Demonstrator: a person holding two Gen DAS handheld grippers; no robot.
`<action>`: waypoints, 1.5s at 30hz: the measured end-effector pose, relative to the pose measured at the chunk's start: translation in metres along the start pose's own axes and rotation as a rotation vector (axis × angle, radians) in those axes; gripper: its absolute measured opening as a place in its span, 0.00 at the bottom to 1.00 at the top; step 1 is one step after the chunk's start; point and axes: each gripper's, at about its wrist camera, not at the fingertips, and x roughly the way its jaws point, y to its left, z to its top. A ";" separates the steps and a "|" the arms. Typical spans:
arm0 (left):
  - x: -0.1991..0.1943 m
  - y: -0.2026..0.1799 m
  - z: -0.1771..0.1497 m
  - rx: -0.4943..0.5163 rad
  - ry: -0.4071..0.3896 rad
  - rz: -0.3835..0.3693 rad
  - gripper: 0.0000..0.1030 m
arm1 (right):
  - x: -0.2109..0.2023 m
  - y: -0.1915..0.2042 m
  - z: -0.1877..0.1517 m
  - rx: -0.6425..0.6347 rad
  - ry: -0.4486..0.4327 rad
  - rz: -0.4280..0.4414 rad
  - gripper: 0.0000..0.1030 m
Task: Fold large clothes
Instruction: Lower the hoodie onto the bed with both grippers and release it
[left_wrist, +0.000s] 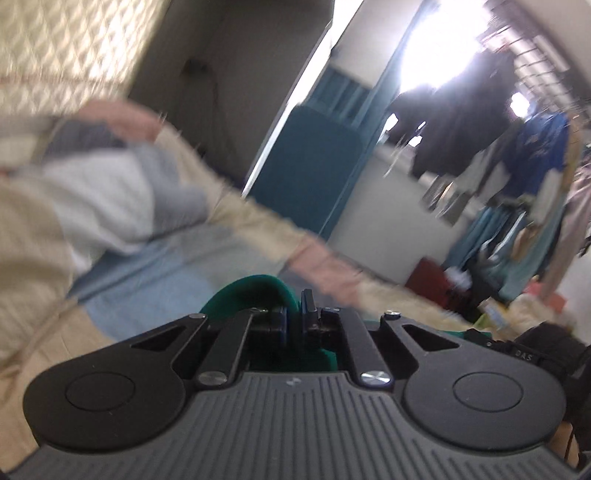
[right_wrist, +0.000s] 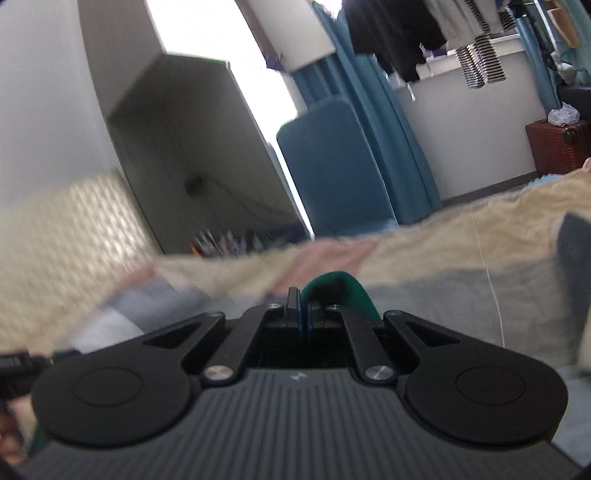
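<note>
Two hand-held grippers: left (left_wrist: 295, 314) and right (right_wrist: 303, 314), each with jaws clamped on a fold of one green garment (left_wrist: 251, 291), lower centre of both views. Garment's axis not discernible. One patchwork quilt (left_wrist: 258, 221) across a bed. Room blurred: teal curtains (right_wrist: 369, 110), hanging clothes (left_wrist: 461, 122), one red suitcase (right_wrist: 557, 147).

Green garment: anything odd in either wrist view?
Nothing damaged or spilled. Both views are tilted and motion-blurred. The left gripper and right gripper are each shut on green garment fabric, above the patchwork bedspread. Clothes rack looks crowded but ordinary.
</note>
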 end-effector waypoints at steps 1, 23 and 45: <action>0.017 0.011 -0.005 -0.014 0.029 0.012 0.08 | 0.006 -0.001 -0.004 -0.015 0.018 -0.010 0.06; -0.078 -0.034 0.004 0.058 0.135 0.054 0.57 | -0.033 0.024 -0.008 -0.066 0.161 -0.052 0.58; -0.409 -0.115 -0.092 0.070 0.078 0.067 0.57 | -0.321 0.139 -0.035 -0.247 0.144 0.080 0.58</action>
